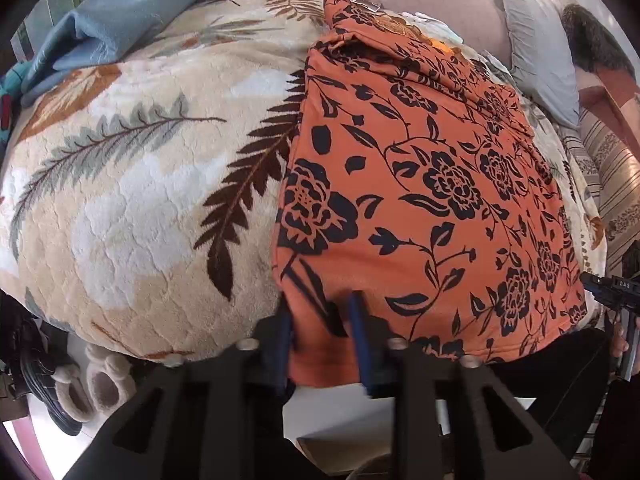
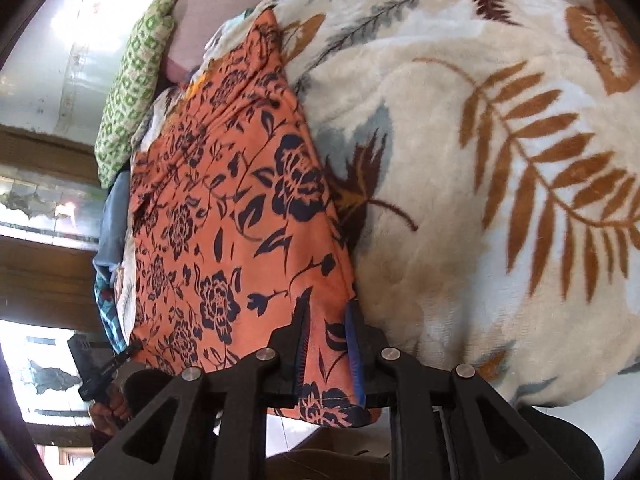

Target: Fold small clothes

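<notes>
Lying folded on the leaf-print blanket (image 1: 132, 200), the orange floral garment (image 1: 432, 200) has its near edge between both hand-held grippers: left hand-held gripper (image 1: 320, 312) released, right hand-held gripper (image 2: 326, 320) grasping it.

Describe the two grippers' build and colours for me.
Both the left gripper and right gripper have angular black frames with triangular cutouts, round silver pivot pins, and blue ribbed pads lining their fingers.

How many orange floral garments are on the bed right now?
1. The orange floral garment lies flat on the leaf-print blanket, its near edge hanging off the bed between both grippers. Others may be hidden under the bedding.
</notes>
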